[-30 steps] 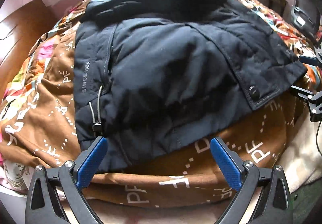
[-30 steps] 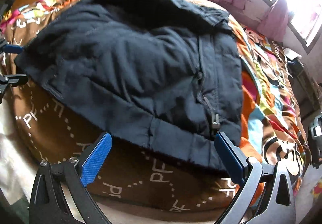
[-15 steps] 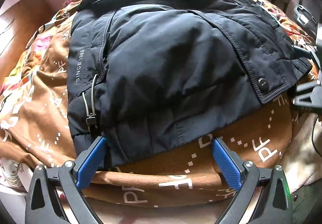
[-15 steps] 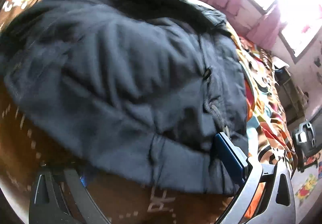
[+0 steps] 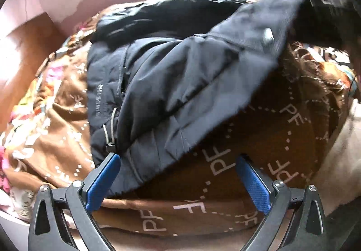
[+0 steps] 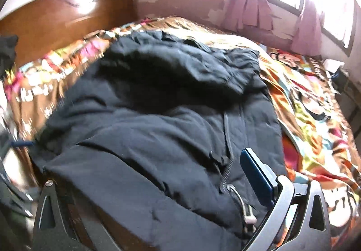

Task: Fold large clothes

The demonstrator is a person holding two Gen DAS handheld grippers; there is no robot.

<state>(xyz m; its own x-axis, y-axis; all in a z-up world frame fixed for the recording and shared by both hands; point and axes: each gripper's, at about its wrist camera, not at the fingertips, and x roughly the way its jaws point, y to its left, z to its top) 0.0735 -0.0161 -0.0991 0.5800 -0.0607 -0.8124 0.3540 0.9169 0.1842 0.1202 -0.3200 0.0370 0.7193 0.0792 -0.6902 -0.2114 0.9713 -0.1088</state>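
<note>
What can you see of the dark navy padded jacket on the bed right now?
The dark navy padded jacket looks quilted, with matte fabric, a hood bunched at its far end, a side zip with white lettering, an elastic drawcord with toggle and a snap button. It lies on a brown lettered blanket. Its right corner is raised off the bed. The left gripper sits open at its hem; the right gripper's fingers are draped in its fabric.

White "PF" letters repeated along dotted lines on brown blanket (image 5: 282, 138), small blurred white vertical print on dark jacket (image 5: 171, 84) near zip, unreadable, nothing legible in right wrist view
</note>
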